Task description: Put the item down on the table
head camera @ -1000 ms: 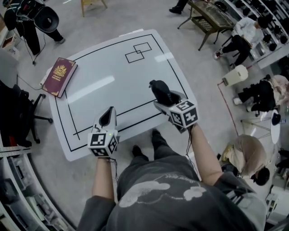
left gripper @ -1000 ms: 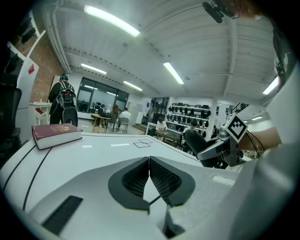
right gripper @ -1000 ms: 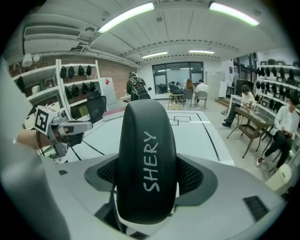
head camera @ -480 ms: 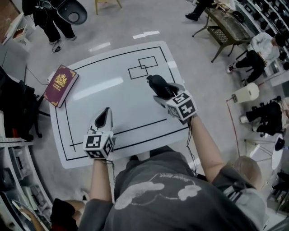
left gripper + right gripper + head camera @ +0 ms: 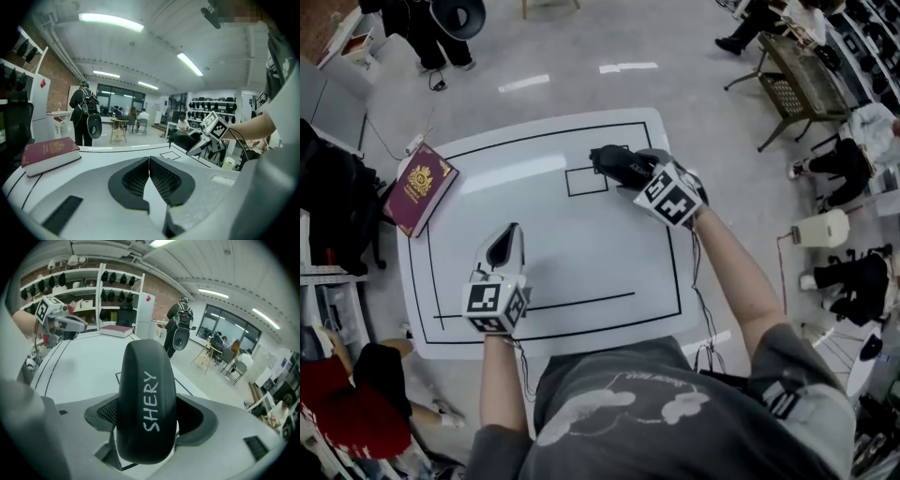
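White bench [image 5: 581,244], black border line drawn on it. Near front edge, left side: left claw [image 5: 506,240] over the bench top, jaws clenched together, nothing between them. Further in, right side: right claw [image 5: 628,174] grasping a black case [image 5: 609,161], jaws spread wide to either side of it; white lettering "SHERY" runs along the case. Case sits over the two small overlapping squares [image 5: 581,181] drawn near the far border line; contact with the bench cannot be told. Far left edge: dark red book [image 5: 420,187] with gold crest, lying flat, well apart from both claws. Beyond the bench: grey floor [image 5: 581,56], a person [image 5: 83,112] standing with a backpack.
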### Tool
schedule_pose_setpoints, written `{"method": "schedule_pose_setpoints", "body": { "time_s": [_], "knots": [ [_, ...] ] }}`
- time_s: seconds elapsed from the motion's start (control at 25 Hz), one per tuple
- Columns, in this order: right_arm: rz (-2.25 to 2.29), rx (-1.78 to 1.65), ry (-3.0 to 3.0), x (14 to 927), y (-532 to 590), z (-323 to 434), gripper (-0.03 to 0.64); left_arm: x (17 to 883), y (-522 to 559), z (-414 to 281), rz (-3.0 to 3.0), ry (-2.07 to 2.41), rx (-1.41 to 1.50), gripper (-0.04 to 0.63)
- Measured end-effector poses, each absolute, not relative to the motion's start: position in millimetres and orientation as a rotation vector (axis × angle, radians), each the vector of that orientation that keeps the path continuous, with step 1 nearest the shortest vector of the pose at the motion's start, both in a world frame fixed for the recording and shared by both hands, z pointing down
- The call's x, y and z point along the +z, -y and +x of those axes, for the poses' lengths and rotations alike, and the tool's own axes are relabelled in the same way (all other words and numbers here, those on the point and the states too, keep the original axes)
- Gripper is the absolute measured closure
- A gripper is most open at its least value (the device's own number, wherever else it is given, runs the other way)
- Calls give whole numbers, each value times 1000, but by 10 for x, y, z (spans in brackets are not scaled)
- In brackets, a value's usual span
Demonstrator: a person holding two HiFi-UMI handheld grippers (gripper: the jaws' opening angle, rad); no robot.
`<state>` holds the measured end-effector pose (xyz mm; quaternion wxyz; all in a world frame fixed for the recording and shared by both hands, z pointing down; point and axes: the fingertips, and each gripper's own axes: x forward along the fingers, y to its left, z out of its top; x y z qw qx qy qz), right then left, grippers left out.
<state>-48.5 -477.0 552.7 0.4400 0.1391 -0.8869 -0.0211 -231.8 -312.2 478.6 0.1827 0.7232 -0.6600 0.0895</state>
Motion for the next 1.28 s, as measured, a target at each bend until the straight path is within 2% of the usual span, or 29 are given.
{"method": "schedule_pose_setpoints", "body": {
  "time_s": [0.44,0.68,1.28],
  "knots": [
    [84,-254,2165,5754,5615,-862,275,4807,3742,-2522,1987,1918,260,592],
    [-68,-317,2055,5942,5742,-964,275,4917,3975,-2468,1988,1903,258,592],
    [-115,-310,2032,6129,5846,-959,262,5102,4058,-2336,1980,1856,273,592]
  ]
}}
